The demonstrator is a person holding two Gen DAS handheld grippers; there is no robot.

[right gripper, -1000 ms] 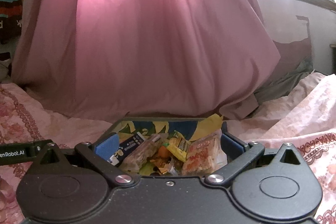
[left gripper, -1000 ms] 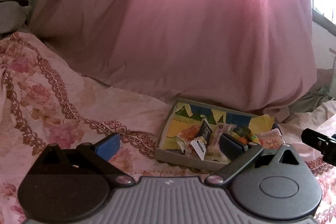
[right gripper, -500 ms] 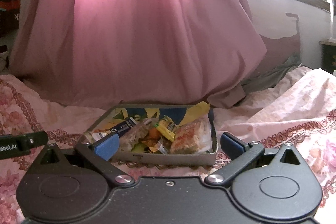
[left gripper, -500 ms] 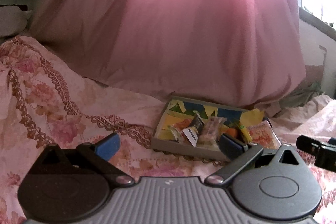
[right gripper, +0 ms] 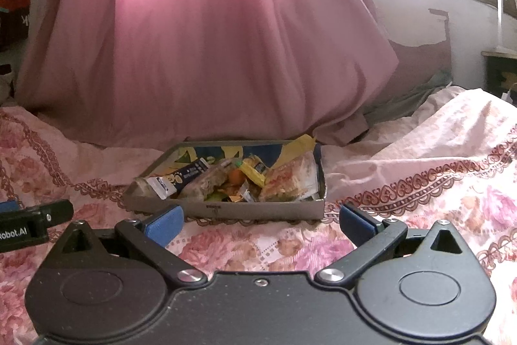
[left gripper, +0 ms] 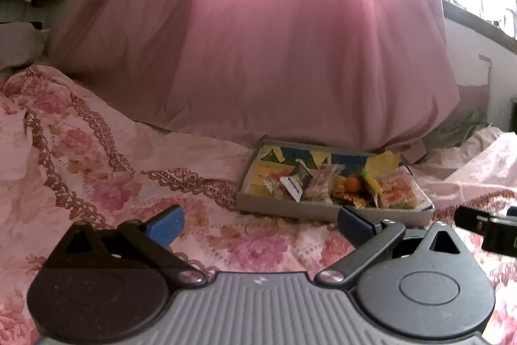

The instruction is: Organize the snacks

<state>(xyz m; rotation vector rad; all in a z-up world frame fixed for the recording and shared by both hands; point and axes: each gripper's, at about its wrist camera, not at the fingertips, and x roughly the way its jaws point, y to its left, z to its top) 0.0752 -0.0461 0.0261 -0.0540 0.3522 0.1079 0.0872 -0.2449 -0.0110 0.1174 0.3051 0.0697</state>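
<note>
Well, risk: my blue-padded fingers are spread about as wide as the tray's front wall, so a straight push forward would, I judge, shove the box across the soft bedding or catch its rim instead of reaching a packet.
Risk, cause: the packets lie heaped and overlapping, so closing on one could drag a neighbour out with it.
Right jaws: my right gripper [right gripper: 260, 223] stands wide open, holds nothing and touches nothing; it hovers over the pink floral bedspread [right gripper: 420, 199], just short of the tray.
Left jaws: my left gripper [left gripper: 260, 223] is likewise spread wide and empty, above the same bedspread, with the tray ahead and off to its right.
Task's thing: the shallow grey cardboard tray with a blue-and-yellow printed lining [right gripper: 226, 210] rests on the bedspread in front of the hanging pink curtain [right gripper: 210, 37].
Contents: a dark blue sachet with a white end [right gripper: 181, 178], a clear-wrapped speckled bar [right gripper: 206, 183], a yellow wrapper [right gripper: 253, 173] and a red-and-white packet [right gripper: 290, 180] sit inside, touching one another.
Progress: every snack I can see lies in the tray; whether sorting remains, I cannot tell.
</note>
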